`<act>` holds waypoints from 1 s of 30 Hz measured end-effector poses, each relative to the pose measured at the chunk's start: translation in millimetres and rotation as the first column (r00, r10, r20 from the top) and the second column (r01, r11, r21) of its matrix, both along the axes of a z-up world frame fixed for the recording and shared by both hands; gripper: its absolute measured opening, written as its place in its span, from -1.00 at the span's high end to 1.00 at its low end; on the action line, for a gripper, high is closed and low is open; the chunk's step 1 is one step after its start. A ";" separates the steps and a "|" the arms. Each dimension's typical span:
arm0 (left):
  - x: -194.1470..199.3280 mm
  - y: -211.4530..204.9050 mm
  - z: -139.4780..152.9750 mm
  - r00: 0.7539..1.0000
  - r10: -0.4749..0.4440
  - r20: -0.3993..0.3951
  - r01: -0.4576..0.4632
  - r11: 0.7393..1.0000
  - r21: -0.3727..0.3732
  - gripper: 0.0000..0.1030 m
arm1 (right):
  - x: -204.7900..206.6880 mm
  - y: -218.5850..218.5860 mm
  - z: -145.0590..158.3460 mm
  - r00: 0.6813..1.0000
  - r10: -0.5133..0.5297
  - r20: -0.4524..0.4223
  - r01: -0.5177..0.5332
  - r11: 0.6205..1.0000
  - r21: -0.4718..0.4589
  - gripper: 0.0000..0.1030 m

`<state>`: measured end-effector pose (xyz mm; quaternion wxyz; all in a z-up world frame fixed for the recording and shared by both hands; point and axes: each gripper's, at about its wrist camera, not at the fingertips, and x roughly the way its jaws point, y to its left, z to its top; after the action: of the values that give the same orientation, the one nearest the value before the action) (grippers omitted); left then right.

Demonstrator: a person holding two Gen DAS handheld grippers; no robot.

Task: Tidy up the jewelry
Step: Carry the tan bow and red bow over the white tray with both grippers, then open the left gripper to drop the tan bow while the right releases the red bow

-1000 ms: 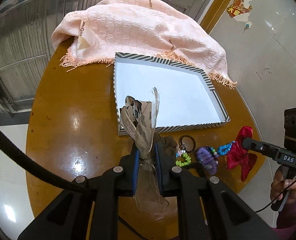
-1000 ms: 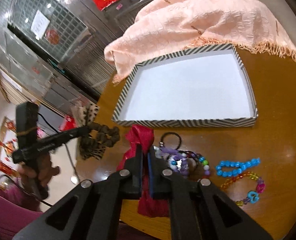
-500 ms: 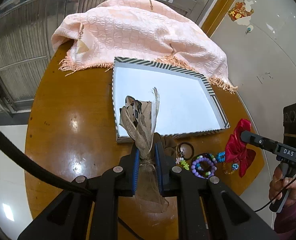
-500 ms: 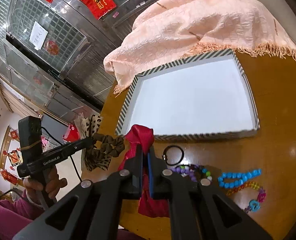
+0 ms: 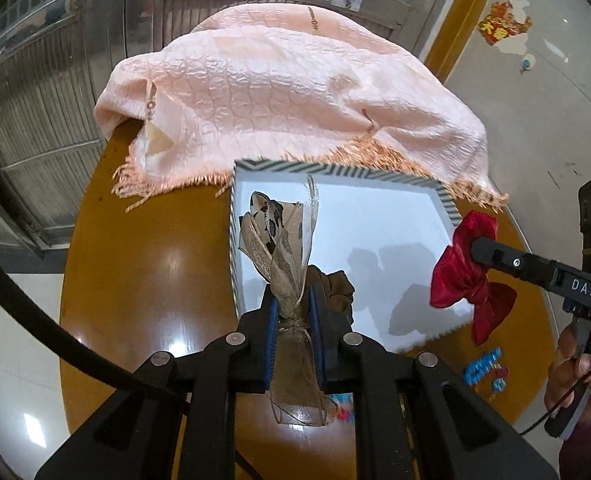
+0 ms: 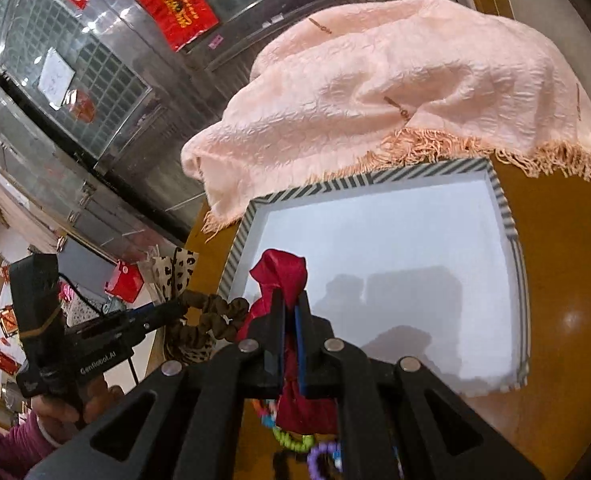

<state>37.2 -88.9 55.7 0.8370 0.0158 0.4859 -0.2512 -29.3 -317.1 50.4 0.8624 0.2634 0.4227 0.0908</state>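
The left gripper [image 5: 293, 312] is clamped on a beige leopard-print gauze hair bow [image 5: 281, 240] above the near left corner of the white striped-rim tray [image 5: 375, 216]. The right gripper [image 6: 289, 320] pinches a red satin bow [image 6: 283, 276] over the tray's near right side. Colourful bead bracelets [image 5: 485, 370] lie on the round wooden table [image 5: 143, 272], near a pink fringed cloth [image 5: 287, 92].
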 end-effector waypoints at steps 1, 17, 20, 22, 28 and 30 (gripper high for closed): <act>5.3 -2.7 -0.7 1.000 0.003 0.001 -0.003 1.000 0.005 0.90 | 10.2 0.4 -3.7 1.000 0.000 -0.006 0.000 1.000 0.004 0.92; 82.8 -34.7 -37.3 0.996 0.089 -0.020 -0.087 0.993 0.083 0.90 | 117.3 -5.4 -68.2 0.991 -0.089 -0.103 0.100 0.989 0.110 0.92; 95.3 -38.0 -44.0 0.993 0.113 -0.019 -0.111 0.990 0.089 0.90 | 133.3 -3.7 -77.6 0.988 -0.106 -0.110 0.120 0.985 0.124 0.92; 101.9 -39.5 -47.7 0.992 0.123 -0.022 -0.120 0.989 0.090 0.90 | 143.6 -1.4 -84.7 0.987 -0.107 -0.120 0.123 0.983 0.136 0.92; 113.3 -42.4 -61.3 0.989 0.141 -0.033 -0.137 0.984 0.113 0.90 | 163.6 3.7 -100.6 0.985 -0.103 -0.140 0.125 0.979 0.162 0.91; 112.3 -43.8 -64.1 0.990 0.138 -0.024 -0.134 0.983 0.128 0.89 | 164.7 4.7 -104.3 0.983 -0.105 -0.148 0.128 0.980 0.150 0.83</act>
<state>149.5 -132.7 -8.4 0.8415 0.0313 0.5142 -0.1625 135.4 -312.5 -53.9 0.8110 0.3613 0.4570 0.0548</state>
